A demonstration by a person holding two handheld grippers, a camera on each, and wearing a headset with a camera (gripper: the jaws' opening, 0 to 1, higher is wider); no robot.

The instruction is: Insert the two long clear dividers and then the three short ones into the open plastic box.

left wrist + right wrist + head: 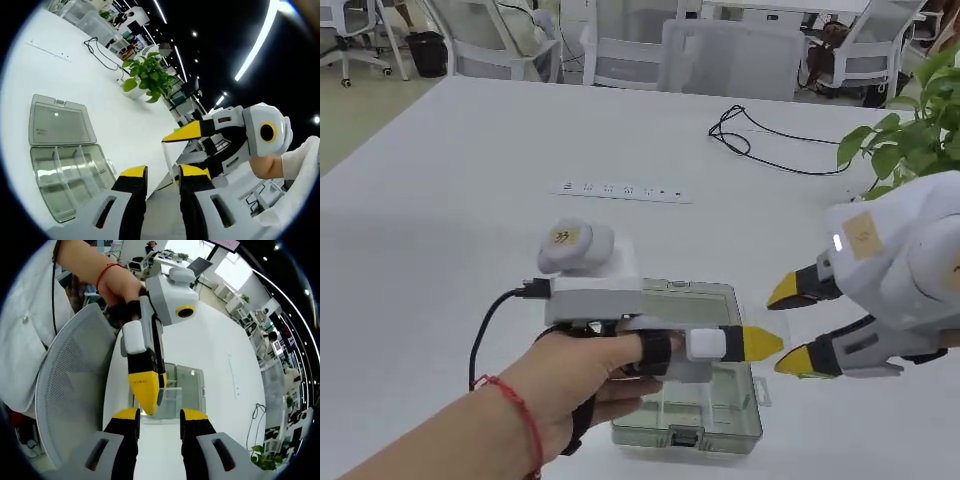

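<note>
The right gripper (796,326) is hovering just off the right edge of the open plastic box (745,428), its jaws spread wide and pointing left toward the box. A clear divider (169,402) is sitting in the gap between them. Clear plastic against the white worktop (470,150) is hard to read, so I cannot tell whether those jaws are actually pinching it. It seems to be standing on edge, its long axis running from the right jaws toward the box.

The left gripper (760,343) is reaching across the box from the opposite side. Its jaws are parted with a gap between them, and their tips are meeting the divider's near end. This gripper is the nearer of the two to the tray.

The box is lying flat with its lid (60,122) folded back on the far side, and partitions are already showing inside. The divider is hanging above and to the right of the tray, so the coming move is calling for a shift left and down.
</note>
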